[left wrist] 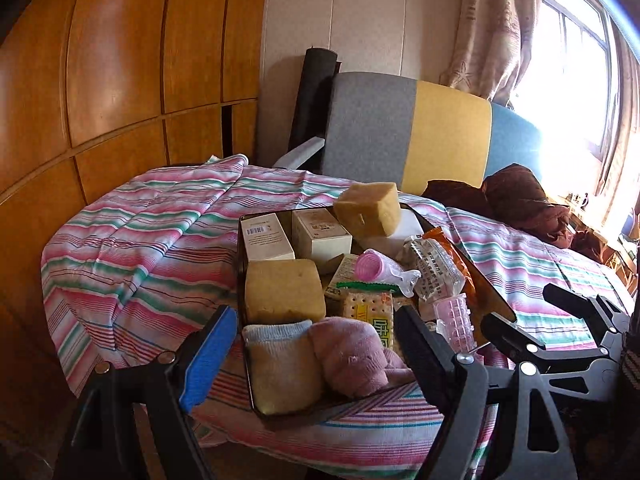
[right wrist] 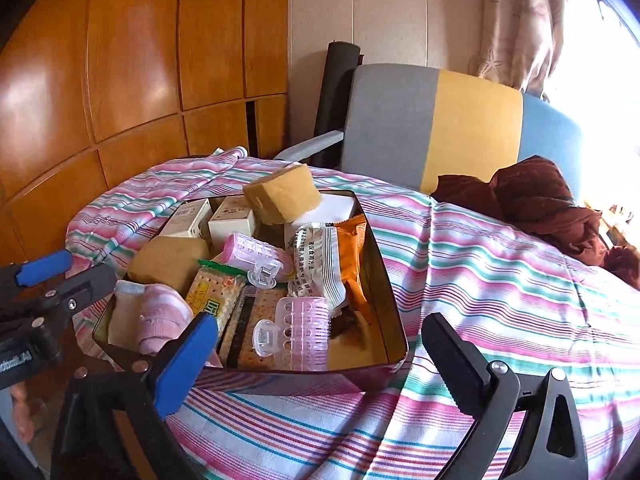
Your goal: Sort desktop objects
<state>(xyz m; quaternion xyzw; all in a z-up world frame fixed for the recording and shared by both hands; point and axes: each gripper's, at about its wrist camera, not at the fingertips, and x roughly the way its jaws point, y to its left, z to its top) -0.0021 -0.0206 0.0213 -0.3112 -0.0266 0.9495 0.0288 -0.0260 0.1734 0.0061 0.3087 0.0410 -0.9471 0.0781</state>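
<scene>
While both grippers hover level at the near edge of the striped-cloth counter (right wrist: pixel 500 280), the left gripper (left wrist: pixel 316 354) has its fingers spread and empty before the pink socks (left wrist: pixel 352 356). The tin tray (right wrist: pixel 384 280) holds the sponges, boxes, crackers and hair rollers. The right gripper (right wrist: pixel 320 364) has its fingers spread, empty.

1. white snack packet (right wrist: pixel 316 264) has vertical Chinese print, looks like 建议食用方法
2. cracker pack (left wrist: pixel 370 312) shows a big 味 on a yellow label
3. white box (left wrist: pixel 264 238) carries a barcode, digits too small to read
</scene>
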